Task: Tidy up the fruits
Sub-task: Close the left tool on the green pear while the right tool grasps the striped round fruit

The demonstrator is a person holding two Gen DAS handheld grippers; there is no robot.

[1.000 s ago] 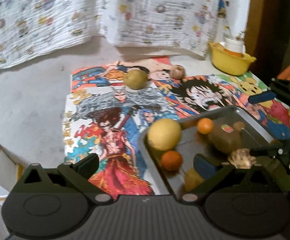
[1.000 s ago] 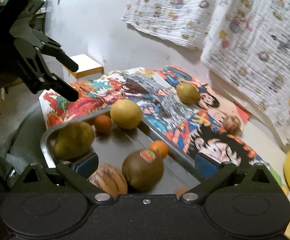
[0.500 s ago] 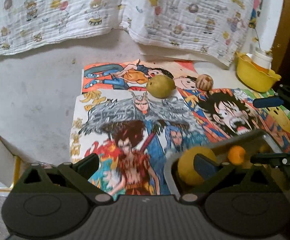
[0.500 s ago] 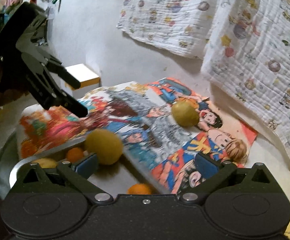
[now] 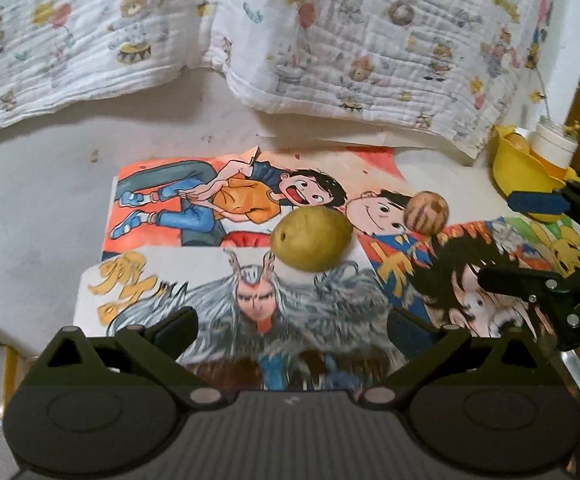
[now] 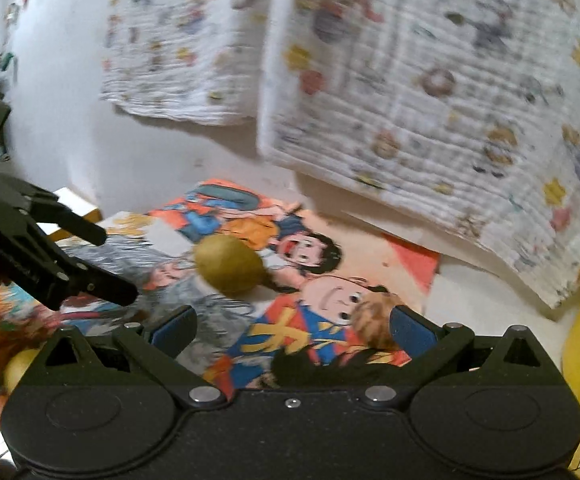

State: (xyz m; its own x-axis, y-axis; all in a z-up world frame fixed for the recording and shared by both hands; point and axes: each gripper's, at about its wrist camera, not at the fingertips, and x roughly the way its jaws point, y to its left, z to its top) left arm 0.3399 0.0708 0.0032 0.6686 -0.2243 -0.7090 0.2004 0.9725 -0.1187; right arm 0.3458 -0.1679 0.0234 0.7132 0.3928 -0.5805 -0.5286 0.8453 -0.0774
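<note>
Left wrist view: both claws, left claw [image 5: 292, 326] and right claw [image 6: 292, 326], spread and unladen, green pear [image 5: 311, 237] ahead, possibly a walnut [image 5: 426, 213] beside it.

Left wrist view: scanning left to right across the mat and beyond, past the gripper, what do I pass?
Green pear → small brown striped fruit → yellow bowl → white jar standing in the yellow bowl. The right gripper reaches in from the right edge, jaws apart and empty.
</note>
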